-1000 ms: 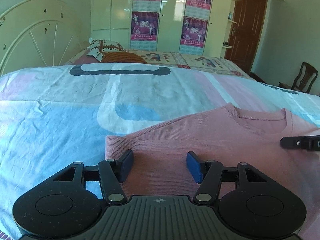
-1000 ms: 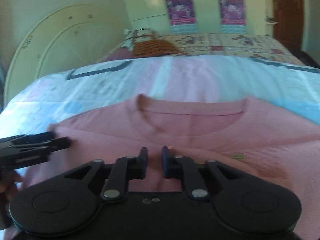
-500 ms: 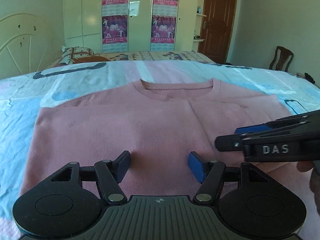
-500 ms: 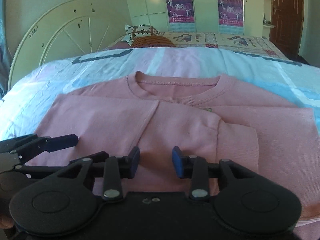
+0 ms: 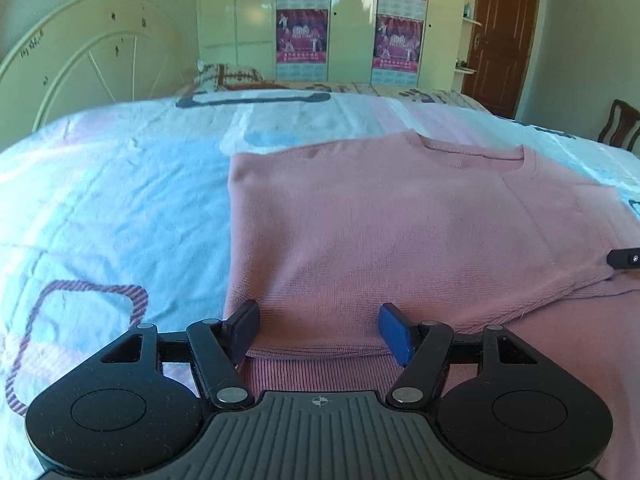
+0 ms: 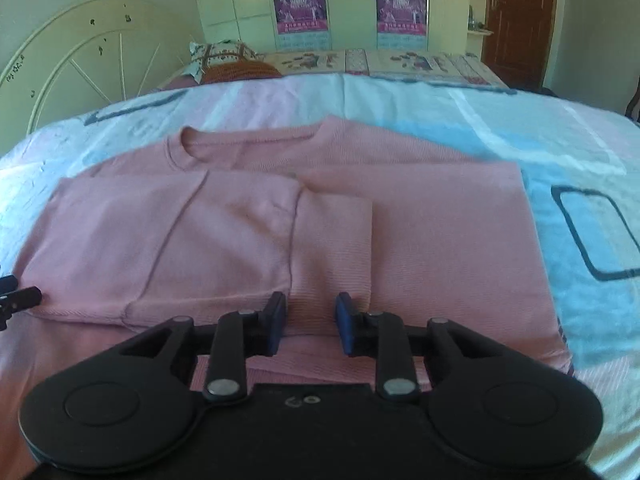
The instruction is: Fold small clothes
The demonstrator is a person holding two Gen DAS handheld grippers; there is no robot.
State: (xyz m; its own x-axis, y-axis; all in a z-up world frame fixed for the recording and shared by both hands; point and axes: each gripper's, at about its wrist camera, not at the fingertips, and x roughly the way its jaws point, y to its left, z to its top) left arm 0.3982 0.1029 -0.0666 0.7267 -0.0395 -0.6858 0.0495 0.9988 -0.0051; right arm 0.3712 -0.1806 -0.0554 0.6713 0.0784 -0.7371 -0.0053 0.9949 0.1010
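1. Lying flat on the bed (image 5: 100,208), a pink sweater (image 5: 400,232) has its round collar toward the far side and its hem nearest both cameras.
2. Its left sleeve is folded inward across the chest, so the sweater's left edge is a straight fold, with blue-and-white bedding beside it.
3. The left gripper (image 5: 318,330) is spread wide and holds nothing; its two fingers sit over the near left corner of the sweater, just above the hem, and the folded edge passes close to the left finger (image 5: 242,326).
4. Whether those fingers touch the fabric cannot be told.
5. The right gripper (image 6: 310,322) stands partly spread, narrower than the left, and also grips nothing.
6. In the right wrist view the sweater (image 6: 440,248) fills the middle, and the cuff of the folded sleeve (image 6: 332,240) hangs down straight ahead of the gap between the fingers.
7. The right gripper's fingers sit over the lower part of the garment, near its hem.
8. A black tip of the right gripper pokes into the far right of the left view, touching or just over the sleeve's edge.
9. Behind the bed stand a curved headboard (image 6: 80,56), a pale wardrobe (image 5: 352,20) with posters, and a brown door (image 6: 520,20).
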